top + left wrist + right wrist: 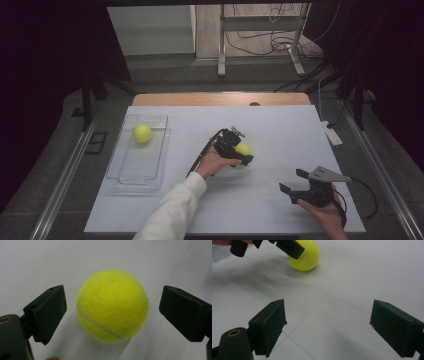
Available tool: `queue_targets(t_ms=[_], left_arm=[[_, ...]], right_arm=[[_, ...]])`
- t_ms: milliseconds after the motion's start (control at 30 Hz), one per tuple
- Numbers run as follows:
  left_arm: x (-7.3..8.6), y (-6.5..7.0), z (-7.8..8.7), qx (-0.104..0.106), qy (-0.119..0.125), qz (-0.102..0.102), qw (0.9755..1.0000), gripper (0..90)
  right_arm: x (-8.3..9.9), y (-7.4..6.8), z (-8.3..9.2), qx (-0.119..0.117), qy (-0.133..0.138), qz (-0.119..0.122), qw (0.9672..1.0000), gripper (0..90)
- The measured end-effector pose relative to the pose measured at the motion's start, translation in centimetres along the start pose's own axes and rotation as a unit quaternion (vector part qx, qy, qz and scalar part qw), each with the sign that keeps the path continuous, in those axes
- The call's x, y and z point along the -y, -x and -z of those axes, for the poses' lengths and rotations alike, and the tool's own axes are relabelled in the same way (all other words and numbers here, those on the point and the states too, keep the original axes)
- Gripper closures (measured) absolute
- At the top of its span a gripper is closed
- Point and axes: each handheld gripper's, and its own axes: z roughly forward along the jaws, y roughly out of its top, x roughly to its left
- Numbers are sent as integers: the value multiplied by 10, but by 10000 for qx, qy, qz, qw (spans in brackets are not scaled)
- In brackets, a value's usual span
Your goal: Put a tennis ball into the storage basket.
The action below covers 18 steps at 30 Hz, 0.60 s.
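A yellow tennis ball [244, 149] rests on the white table near its middle. My left gripper [242, 154] reaches over it from the left, held by a hand in a white sleeve. In the left gripper view the ball [112, 306] lies between the two black jaws of that gripper [113, 300], with a gap on each side, so it is open. My right gripper [293, 181] rests open near the front right with nothing between its jaws [329, 327]. Its view shows the ball [308, 257] farther off, under the left gripper [287, 247].
A clear plastic tray [125, 172] lies at the table's left with a second tennis ball [142, 133] in its far end. A white power strip [332, 134] sits at the right edge. A wooden strip [220, 99] borders the far edge.
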Motion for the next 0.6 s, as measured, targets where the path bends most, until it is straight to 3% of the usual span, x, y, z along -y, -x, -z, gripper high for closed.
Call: queue_targets(t_ms=[400,600], left_arm=[[3,-1,-15,-28,-189,117,9997,108],[4,1,-16,-5,-183,70,9998,259]], right_arm=[[0,0,0,5,-5,2,10000,132],[0,0,0,10,-9,-3,10000,132]])
